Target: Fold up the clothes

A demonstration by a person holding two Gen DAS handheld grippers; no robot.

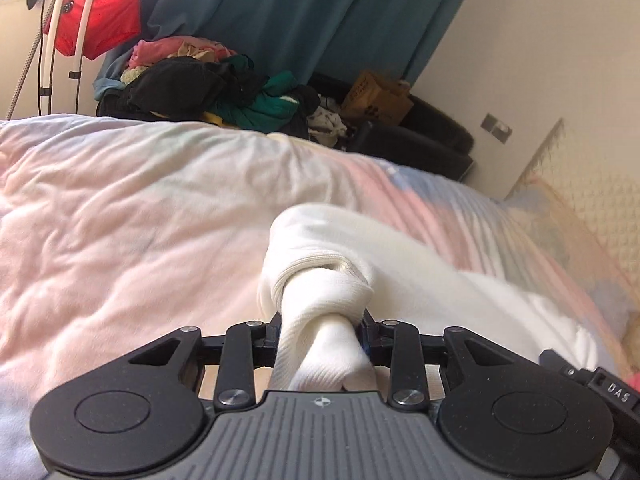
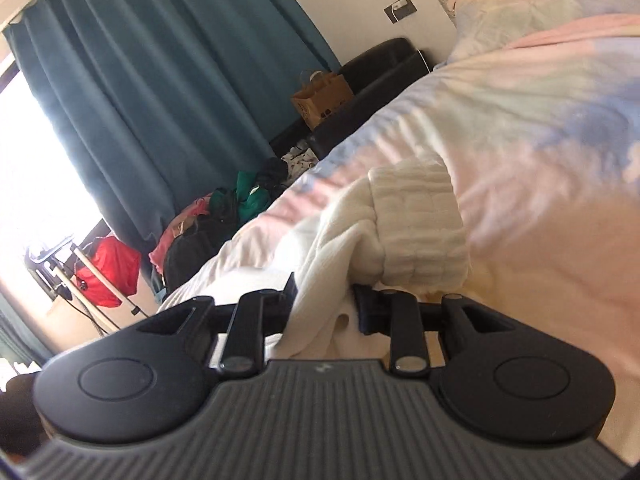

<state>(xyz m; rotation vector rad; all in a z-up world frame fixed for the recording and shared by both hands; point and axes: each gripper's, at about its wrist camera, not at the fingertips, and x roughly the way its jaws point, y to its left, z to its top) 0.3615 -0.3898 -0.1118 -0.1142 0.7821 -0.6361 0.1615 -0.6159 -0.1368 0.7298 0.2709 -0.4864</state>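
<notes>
My left hand-held gripper (image 1: 320, 334) pinched a bunched ribbed edge of the white knitted cotton garment (image 1: 400, 280); my right hand-held gripper (image 2: 324, 304) clamped another thick fold of it. The garment lay crumpled on the pastel tie-dye quilted bed cover (image 1: 140, 208). Risk: the twisted fabric could slip from either grip or fold unevenly, because both holds gathered several layers.
</notes>
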